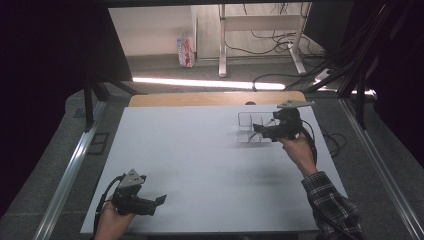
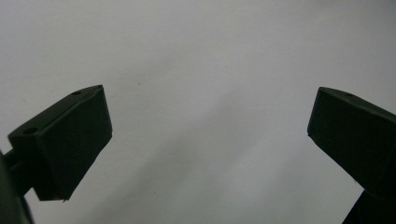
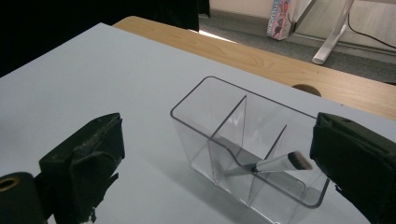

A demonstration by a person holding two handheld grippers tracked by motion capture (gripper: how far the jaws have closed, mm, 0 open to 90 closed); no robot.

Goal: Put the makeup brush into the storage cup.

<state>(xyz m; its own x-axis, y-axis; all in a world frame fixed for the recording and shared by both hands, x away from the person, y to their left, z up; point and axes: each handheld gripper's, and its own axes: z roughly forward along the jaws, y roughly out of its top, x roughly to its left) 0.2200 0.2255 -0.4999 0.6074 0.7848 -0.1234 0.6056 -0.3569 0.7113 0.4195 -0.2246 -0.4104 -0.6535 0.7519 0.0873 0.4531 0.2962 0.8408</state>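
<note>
A clear plastic organiser [image 3: 205, 100] with inner dividers stands on the white table top [image 1: 200, 160] at the far right [image 1: 248, 121]. A small brush [image 3: 280, 163] leans tilted inside it, its dark-tipped bristle end up near the rim; its handle blurs behind the dividers. My right gripper [image 3: 217, 140] is open, its jaws spread either side of the organiser and apart from it; in the high view this right gripper [image 1: 260, 131] sits at the organiser's right end. My left gripper [image 1: 159, 201] is open and empty near the front left edge, its jaws [image 2: 210, 116] over bare table.
A wooden table edge [image 1: 210, 98] with a round hole [image 3: 306, 88] runs behind the white top. Beyond it are floor cables [image 1: 280, 42], white desk legs [image 1: 222, 45] and a small carton [image 1: 186, 50]. Metal rails [image 1: 75, 165] flank the table.
</note>
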